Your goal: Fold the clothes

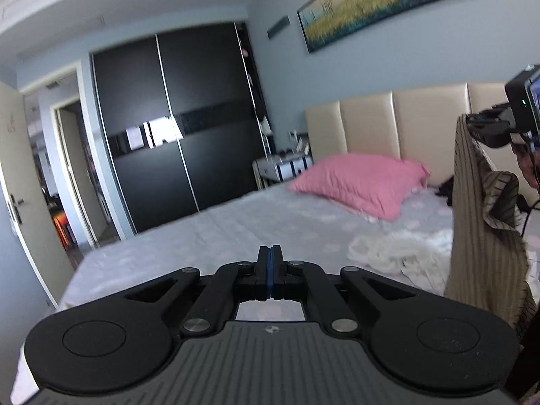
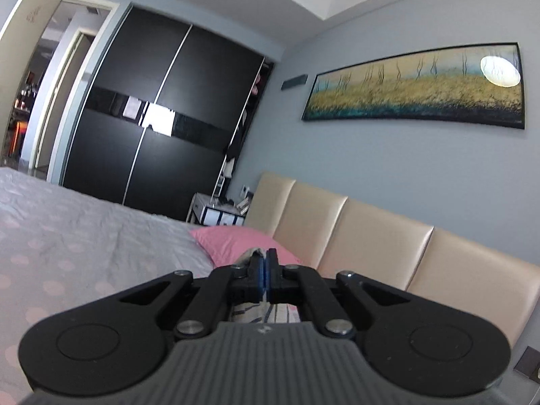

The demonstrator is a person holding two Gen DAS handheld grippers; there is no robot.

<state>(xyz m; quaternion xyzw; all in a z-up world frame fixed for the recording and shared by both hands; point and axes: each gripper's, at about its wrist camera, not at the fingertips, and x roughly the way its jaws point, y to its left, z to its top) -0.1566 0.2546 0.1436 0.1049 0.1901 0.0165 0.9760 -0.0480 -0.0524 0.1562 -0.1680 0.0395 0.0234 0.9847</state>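
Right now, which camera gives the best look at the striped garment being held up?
The left wrist view. There the striped garment hangs at full length from the right tool, above the bed. The right wrist view shows only a pinched edge at its own shut tool and a scrap beneath.

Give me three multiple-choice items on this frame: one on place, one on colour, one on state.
1. Where does the white garment lie?
A. On the bed, below the pillow
B. On the nightstand
C. Over the headboard

2. What colour is the pillow?
A. Blue
B. Pink
C. Green

3. What is the right gripper doing?
A. Open, empty
B. Shut on the pillow
C. Shut on the striped garment

Answers: 1 A, it is crumpled on the bed sheet; 2 B, plainly pink in both views; 3 C, striped cloth sits between its closed fingers, hanging in the left view.
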